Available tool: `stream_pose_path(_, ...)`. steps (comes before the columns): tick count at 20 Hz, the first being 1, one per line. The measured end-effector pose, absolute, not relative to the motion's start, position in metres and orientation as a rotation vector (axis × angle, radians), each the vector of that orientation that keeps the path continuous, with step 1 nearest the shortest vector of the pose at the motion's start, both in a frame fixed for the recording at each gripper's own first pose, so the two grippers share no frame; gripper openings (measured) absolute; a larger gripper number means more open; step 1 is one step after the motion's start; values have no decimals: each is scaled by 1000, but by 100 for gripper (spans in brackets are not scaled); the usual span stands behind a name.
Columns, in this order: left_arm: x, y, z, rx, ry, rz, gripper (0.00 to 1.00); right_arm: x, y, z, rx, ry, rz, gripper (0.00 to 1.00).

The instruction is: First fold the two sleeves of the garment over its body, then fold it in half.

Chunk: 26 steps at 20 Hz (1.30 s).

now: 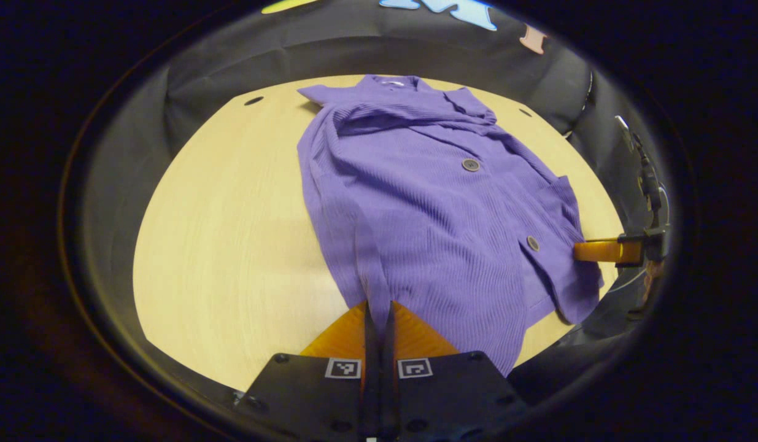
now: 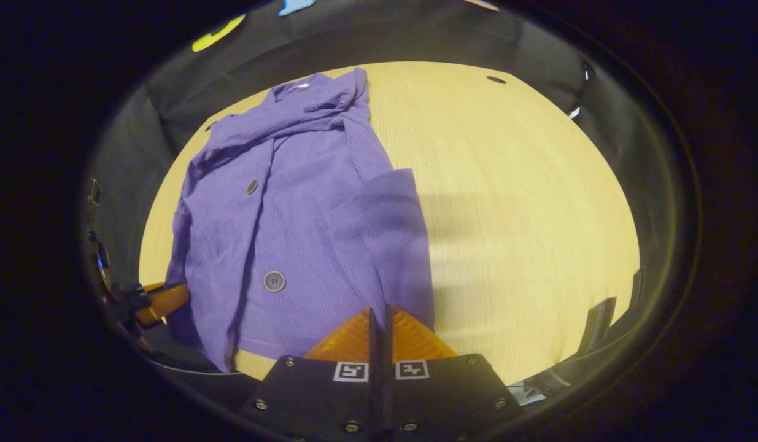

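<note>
Gripping hem: left gripper [image 1: 379, 307], right gripper [image 2: 380, 310] | cardigan [image 1: 428, 202] | table [image 1: 231, 233]

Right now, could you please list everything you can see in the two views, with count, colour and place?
Garment: one, purple ribbed knit, lying on the table with collar toward the far edge and both sleeves folded over its body.
Buttons: two, grey, down the garment's front, one upper and one lower.
Table: one, light wood, round-looking, with small dark holes near its far edge.
Booth wall: black cloth, around the table.
Left claw: one, fingers closed together on the garment's near hem at its left corner.
Right claw: one, fingers closed together on the near hem at the right corner.
</note>
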<state>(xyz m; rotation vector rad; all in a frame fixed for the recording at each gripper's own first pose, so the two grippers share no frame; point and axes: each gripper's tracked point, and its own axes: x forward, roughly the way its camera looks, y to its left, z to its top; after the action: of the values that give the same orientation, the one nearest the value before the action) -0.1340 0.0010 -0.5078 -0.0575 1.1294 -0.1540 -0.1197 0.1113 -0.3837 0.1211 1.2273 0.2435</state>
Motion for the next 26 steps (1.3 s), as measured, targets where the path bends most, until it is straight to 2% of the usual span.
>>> stream_pose_path(5,-107,3,-477,-133,1047,-127,7,-90,130,-338,174,1126,297,1)
stream_pose_path(8,-68,-3,-443,-221,970,-110,8,-54,141,-305,207,1048,312,1)
stream_pose_path(12,-16,-4,-405,-191,879,-145,8,-3,152,-278,218,982,328,1)
stream_pose_path(16,43,0,-377,-189,810,-149,7,50,164,-262,219,932,344,1)
stream_pose_path(26,218,21,-354,-201,689,-114,7,210,192,-236,268,816,331,2)
